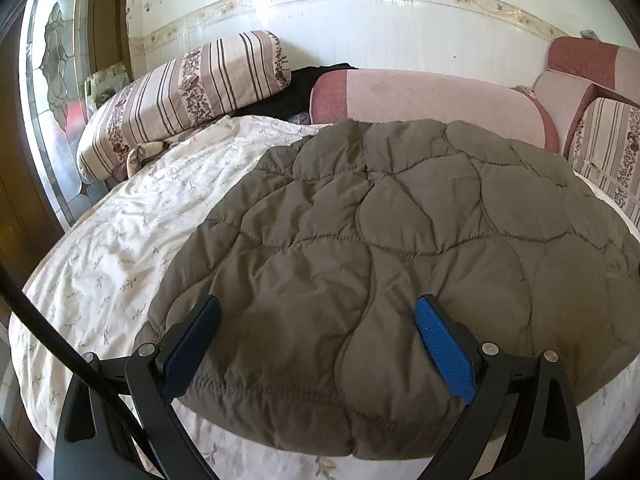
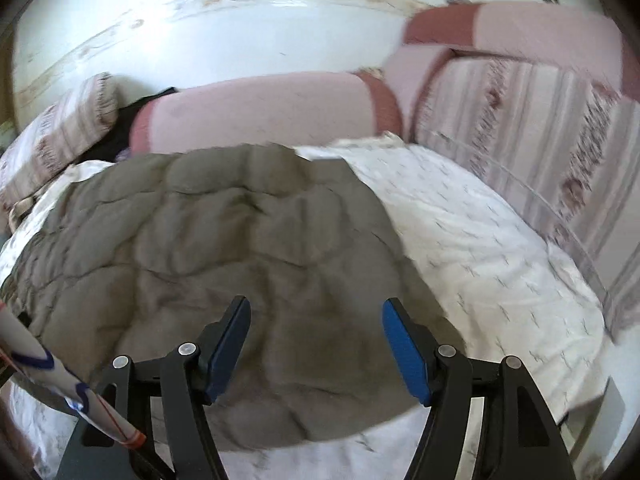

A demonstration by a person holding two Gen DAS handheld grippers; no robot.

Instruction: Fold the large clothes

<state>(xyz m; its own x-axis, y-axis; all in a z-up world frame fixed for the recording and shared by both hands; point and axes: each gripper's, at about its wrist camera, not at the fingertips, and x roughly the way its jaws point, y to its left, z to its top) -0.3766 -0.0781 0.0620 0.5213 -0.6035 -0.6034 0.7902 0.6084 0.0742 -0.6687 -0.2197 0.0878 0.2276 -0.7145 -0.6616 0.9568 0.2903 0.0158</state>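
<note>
A folded olive-brown quilted jacket lies flat on a white floral bedsheet. My left gripper hovers over the jacket's near edge, its blue pads wide apart and nothing pinched between them. In the right wrist view, which is blurred by motion, the same jacket fills the left and middle. My right gripper stands open above the jacket's near right part with nothing held. The sheet shows bare to the right.
A striped floral pillow and dark clothing lie at the back left. A pink bolster runs along the white wall. More pink and striped cushions stack at the right. A patterned sleeve shows at the lower left.
</note>
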